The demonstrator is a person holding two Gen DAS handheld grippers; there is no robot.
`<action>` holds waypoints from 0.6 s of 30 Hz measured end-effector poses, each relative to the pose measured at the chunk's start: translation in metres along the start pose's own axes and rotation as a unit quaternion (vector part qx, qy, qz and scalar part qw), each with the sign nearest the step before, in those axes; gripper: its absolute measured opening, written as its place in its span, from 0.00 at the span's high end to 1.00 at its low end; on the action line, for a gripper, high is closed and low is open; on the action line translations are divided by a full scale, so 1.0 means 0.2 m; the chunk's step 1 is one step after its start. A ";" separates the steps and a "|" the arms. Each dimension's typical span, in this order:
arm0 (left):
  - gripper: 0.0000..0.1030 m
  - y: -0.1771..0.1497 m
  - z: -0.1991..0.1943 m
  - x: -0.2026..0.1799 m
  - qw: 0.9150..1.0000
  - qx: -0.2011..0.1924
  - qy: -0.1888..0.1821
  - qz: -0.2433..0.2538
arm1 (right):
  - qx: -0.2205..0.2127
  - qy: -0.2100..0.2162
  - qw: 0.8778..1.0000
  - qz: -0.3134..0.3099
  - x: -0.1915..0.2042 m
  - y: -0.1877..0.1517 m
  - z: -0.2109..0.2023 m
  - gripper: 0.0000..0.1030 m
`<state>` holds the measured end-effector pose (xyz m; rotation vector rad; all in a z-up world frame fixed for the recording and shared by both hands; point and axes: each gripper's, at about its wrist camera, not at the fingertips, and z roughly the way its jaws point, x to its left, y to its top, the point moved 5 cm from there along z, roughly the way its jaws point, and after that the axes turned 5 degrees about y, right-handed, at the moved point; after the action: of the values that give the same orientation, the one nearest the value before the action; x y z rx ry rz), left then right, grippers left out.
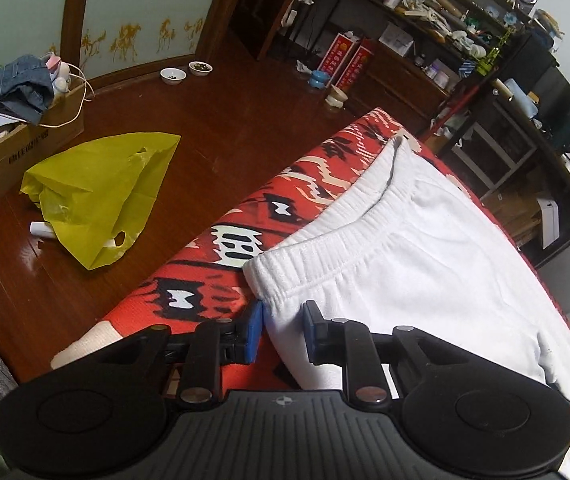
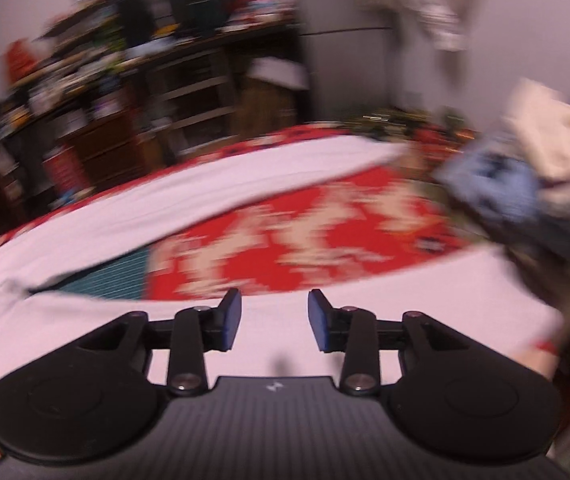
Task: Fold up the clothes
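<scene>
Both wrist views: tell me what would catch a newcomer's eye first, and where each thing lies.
The white cotton trousers with an elastic waistband lie spread over the red patterned bedcover, filling the middle of both views. The left tongs straddle the waistband's near corner. On the dark wooden floor to the left lies a crumpled yellow-green plastic bag.

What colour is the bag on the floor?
Yellow-green; the plastic bag shows best in the left wrist view.

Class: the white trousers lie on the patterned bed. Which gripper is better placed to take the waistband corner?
Probably left: the left gripper straddles the white trousers at their waistband corner; the right gripper hovers open over plain fabric.
</scene>
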<state>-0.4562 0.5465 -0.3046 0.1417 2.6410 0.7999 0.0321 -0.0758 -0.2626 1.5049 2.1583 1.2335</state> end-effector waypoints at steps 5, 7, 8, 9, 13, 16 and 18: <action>0.76 0.01 0.01 -0.01 1.000 -0.002 0.002 0.003 | -0.005 -0.079 0.990 0.116 -0.47 -0.02 -0.07 0.61; 0.84 0.00 0.01 -0.02 1.000 -0.003 0.009 0.008 | -0.003 -0.101 0.982 0.160 -0.64 -0.04 -0.08 0.60; 0.85 0.00 0.01 -0.01 1.000 -0.002 0.009 0.008 | -0.002 -0.107 0.977 0.182 -0.71 -0.06 -0.08 0.60; 0.87 0.00 0.01 -0.01 1.000 -0.001 0.009 0.006 | -0.002 -0.107 0.973 0.203 -0.76 -0.07 -0.07 0.59; 0.93 0.01 0.01 0.01 1.000 0.005 0.000 -0.005 | -0.007 -0.102 0.963 0.250 -0.87 -0.11 0.00 0.59; 0.96 0.02 0.00 0.00 1.000 0.003 -0.001 -0.003 | -0.013 -0.099 0.961 0.259 -0.90 -0.11 0.05 0.74; 0.96 0.03 -0.02 0.00 1.000 -0.001 0.002 -0.007 | -0.012 -0.112 0.964 0.242 -0.89 -0.11 0.09 0.98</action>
<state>-0.4580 0.5485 -0.2985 0.1206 2.6409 0.7986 0.1070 -0.2224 -0.3358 2.1276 1.6796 1.1398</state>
